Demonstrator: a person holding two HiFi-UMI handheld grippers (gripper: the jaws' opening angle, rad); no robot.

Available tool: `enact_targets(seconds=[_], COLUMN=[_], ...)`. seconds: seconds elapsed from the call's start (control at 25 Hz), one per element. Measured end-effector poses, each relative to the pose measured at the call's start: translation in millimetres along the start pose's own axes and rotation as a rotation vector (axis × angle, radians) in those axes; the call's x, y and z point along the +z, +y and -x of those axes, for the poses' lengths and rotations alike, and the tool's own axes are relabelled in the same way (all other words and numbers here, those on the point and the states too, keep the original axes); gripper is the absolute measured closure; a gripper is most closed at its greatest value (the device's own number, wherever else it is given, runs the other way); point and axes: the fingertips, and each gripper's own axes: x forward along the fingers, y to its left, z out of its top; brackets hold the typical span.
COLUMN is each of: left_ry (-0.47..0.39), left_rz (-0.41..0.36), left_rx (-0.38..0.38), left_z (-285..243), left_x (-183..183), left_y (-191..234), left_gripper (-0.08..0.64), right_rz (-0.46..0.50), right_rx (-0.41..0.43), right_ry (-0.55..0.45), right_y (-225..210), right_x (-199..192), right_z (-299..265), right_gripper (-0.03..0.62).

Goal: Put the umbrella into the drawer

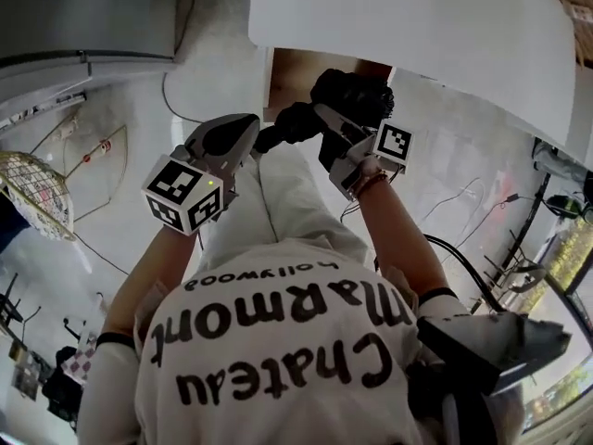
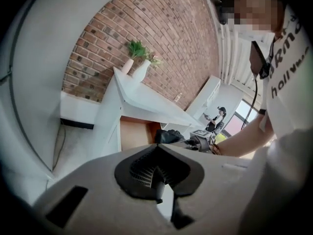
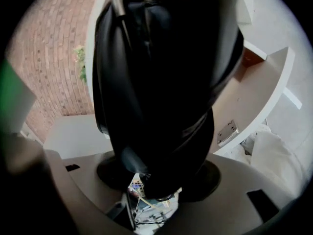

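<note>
The left gripper (image 1: 239,135) is idle: its fingers are pressed together on nothing. The right gripper (image 1: 338,128) has its fingers clamped on the folded black umbrella (image 1: 352,95), held at the mouth of the open drawer (image 1: 292,70). We judge the umbrella light, with soft, slippery fabric over stiff ribs; we advise gripping the bundled canopy mid-length, never loose cloth. The drawer, under the white worktop (image 1: 417,17), shows a bare wood-coloured floor where visible
</note>
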Motion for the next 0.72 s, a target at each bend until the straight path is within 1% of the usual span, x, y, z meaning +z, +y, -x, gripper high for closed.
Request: enact_targets(seconds=[0.12, 0.24, 0.4, 0.52, 0.72], left_ry=[-0.046, -0.073, -0.091, -0.124, -0.138], left_rz=[0.062, 0.110, 0.145, 0.186, 0.205], left_rx=[0.092, 0.153, 0.228, 0.277, 0.316], left_z=[3, 5, 8, 19, 26], left_x=[-9, -17, -27, -35, -44], left_y=[-5, -5, 5, 11, 15], left_gripper=[0.545, 0.545, 0.545, 0.545, 0.545], right_rz=[-0.045, -0.061, -0.038, -0.025, -0.019], right_rx=[-0.005, -0.004, -0.011, -0.006, -0.018], right_ry=[0.125, 0.178, 0.200, 0.185, 0.152], right_y=[-9, -13, -14, -16, -22], right_x=[-1, 6, 28, 38, 56], right_z=[-14, -24, -40, -46, -50], right_gripper=[0.354, 0.354, 0.356, 0.356, 0.356])
